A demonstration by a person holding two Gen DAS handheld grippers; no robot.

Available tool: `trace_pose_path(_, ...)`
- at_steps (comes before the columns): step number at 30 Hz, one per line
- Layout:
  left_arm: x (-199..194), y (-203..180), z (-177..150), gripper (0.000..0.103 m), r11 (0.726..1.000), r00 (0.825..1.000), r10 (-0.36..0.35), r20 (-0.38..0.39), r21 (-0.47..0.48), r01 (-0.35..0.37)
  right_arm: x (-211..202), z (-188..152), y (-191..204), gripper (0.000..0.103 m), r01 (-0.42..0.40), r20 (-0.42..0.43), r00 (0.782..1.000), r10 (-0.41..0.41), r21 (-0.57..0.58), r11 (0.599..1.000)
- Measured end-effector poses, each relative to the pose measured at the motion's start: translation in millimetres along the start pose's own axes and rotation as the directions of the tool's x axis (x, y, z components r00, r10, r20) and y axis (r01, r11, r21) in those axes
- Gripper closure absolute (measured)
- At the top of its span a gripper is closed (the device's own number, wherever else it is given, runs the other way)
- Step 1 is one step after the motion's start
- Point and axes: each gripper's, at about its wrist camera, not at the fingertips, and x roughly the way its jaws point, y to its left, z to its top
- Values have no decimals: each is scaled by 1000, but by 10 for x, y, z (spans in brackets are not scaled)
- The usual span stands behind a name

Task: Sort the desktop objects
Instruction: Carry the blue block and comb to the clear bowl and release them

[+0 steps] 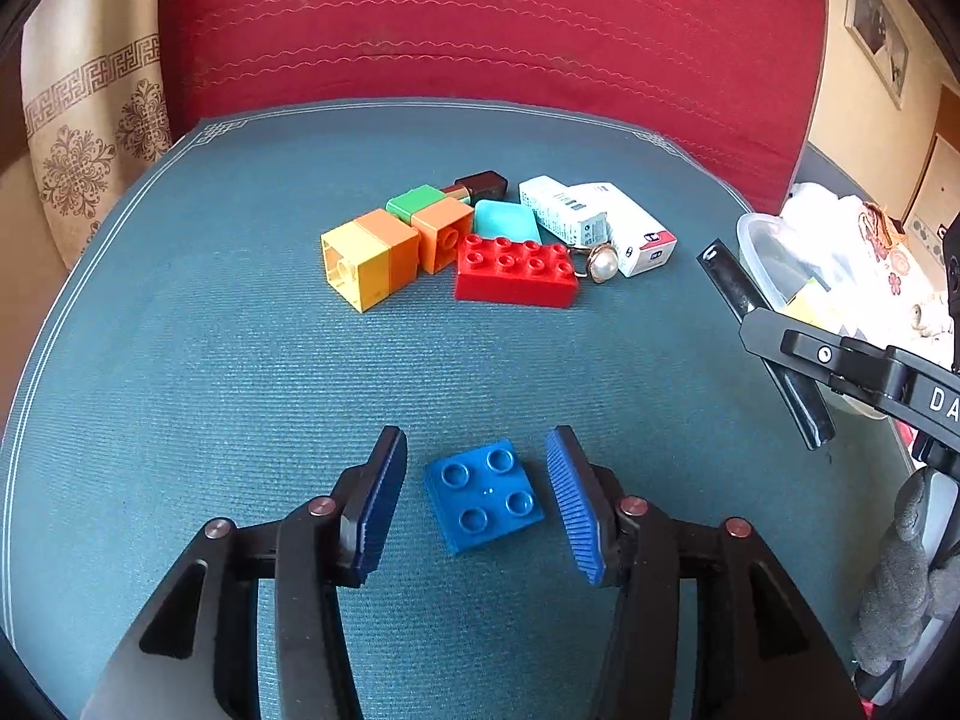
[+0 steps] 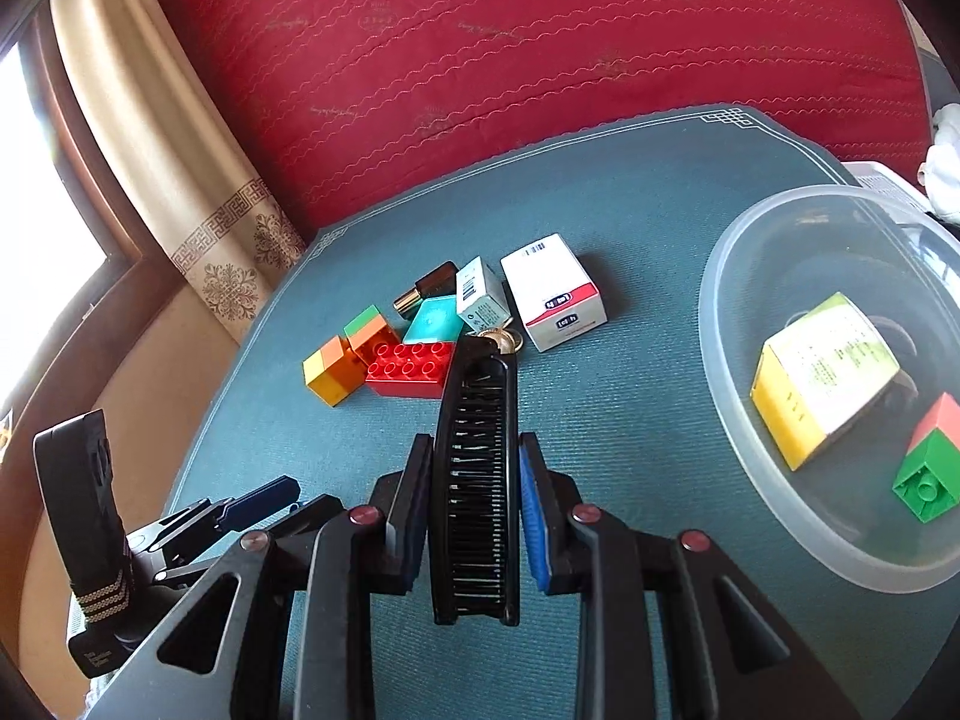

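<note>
1. Bricks and small boxes are lying in a loose heap on the blue-green mat (image 1: 240, 360), and the red brick (image 1: 515, 271) at the near edge of that heap is serving as the landmark below.
2. On the near side of the red brick, well apart from it, the flat blue brick (image 1: 482, 495) is resting studs-up on the mat between the blue pads (image 1: 573, 504) of the left gripper (image 1: 477, 498); the jaws are standing moderately apart with a gap on each side, so nothing is being gripped. By my reading, blocks are being gathered away from the heap.
3. The right gripper (image 2: 475, 507) is clamping narrowly on a black comb (image 2: 477, 480), holding it lengthwise, tip toward the red brick. It is probably being carried toward the clear plastic bowl (image 2: 750, 468).
4. To the right of the red brick, that bowl is already holding a yellow-sided box (image 2: 822, 396) and a red-and-green block (image 2: 927, 468).
5. Just behind the red brick are lying orange, yellow and green blocks (image 1: 384, 252), a teal case (image 1: 505, 219), two white boxes (image 1: 600, 222) and a pearl ring (image 1: 602, 264).
6. Beyond the mat, a red quilted cushion (image 1: 480, 30) is filling the background, with a patterned curtain (image 1: 90, 138) to its left.
</note>
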Motion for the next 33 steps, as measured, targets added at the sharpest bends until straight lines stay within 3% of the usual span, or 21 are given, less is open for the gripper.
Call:
trace_pose_path(6,60,-28,-64,51,1000,1000,11,-23,16,-11,3,-9,-39,73,3,-7,1000,-3,6,1000)
trace_pose_path(8,72,-60,-58,59,999,999,26,-24,33,-25,-8,-13,-48,73,6,-4,1000,-6,9,1000)
trace_pose_path(14,39,-155,-52,60,998,1000,15,-10,68,-15,-73,-5,-95,73,7,9,1000,-7,19,1000)
trace_pose_path(24,-30,-496,183,60,993,998,-54,33,111,50,-282,25,-285,73,36,56,998,-38,46,998)
trace_pose_path(33,-37,-1018,480,60,973,987,-146,66,188,132,-621,136,-701,73,113,147,981,-129,114,987)
